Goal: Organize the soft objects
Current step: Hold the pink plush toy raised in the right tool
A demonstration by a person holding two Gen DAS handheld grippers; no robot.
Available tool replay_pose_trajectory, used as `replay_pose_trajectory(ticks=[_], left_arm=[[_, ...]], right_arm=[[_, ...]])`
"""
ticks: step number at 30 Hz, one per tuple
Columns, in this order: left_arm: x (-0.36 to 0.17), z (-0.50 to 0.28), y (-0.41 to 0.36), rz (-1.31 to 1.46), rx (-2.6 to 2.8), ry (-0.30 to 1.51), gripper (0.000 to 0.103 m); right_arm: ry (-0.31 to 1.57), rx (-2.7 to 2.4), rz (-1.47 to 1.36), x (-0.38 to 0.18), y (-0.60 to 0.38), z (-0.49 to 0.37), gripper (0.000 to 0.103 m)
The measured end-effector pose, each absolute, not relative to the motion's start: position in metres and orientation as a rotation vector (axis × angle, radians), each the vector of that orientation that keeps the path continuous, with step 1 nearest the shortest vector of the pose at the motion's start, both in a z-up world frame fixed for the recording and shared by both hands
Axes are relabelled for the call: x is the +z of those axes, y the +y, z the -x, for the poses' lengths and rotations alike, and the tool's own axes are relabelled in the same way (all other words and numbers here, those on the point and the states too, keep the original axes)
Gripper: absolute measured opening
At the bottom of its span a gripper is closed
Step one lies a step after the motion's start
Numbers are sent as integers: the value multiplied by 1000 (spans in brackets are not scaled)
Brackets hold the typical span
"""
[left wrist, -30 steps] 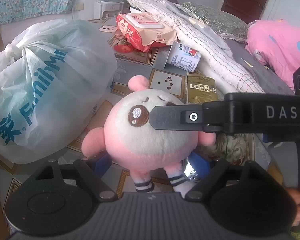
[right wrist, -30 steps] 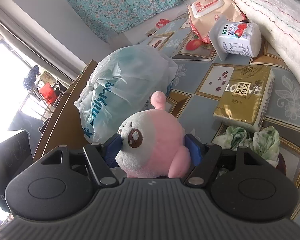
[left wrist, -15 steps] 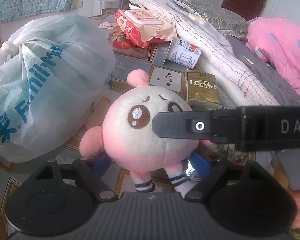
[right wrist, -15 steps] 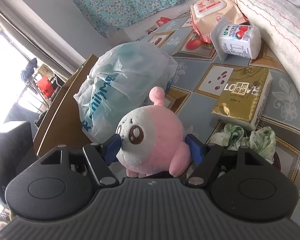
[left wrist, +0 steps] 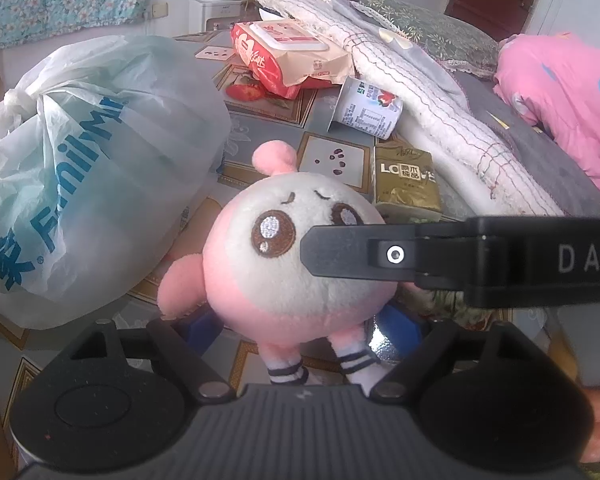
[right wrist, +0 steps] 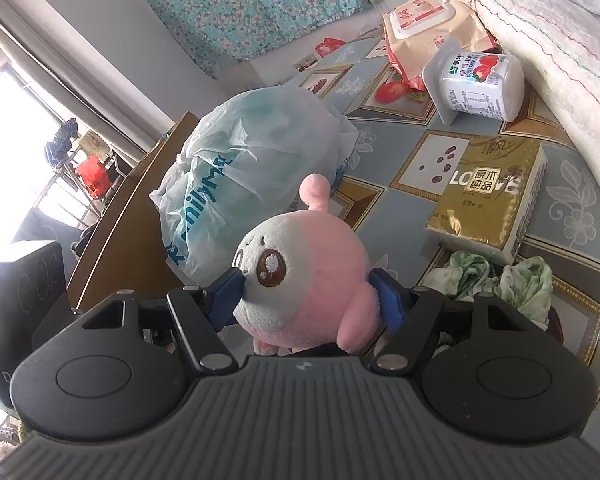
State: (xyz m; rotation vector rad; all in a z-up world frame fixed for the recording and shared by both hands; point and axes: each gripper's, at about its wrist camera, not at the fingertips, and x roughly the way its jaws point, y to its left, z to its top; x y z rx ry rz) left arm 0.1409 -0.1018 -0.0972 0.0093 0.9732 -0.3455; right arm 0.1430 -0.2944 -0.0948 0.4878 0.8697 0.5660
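Evidently mid-carry: the right tool [right wrist: 308, 300] grips the round pink-and-white plush toy [right wrist: 312, 280]; the left tool [left wrist: 300, 322] gapes beneath. Next, placement needs choosing.

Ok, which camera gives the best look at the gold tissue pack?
The right wrist view. There the gold tissue pack lies unobstructed on the patterned tablecloth, top and one side visible. In the left wrist view the gold tissue pack looks smaller and farther off, its near edge partly hidden behind the pink plush toy.
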Motion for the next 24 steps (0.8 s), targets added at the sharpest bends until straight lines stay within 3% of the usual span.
replay_pose_trajectory(ticks=[24], left_arm=[[-98, -143, -104, -15, -340, 968, 86]], right_arm=[[866, 563, -511, -96, -298, -145, 69]])
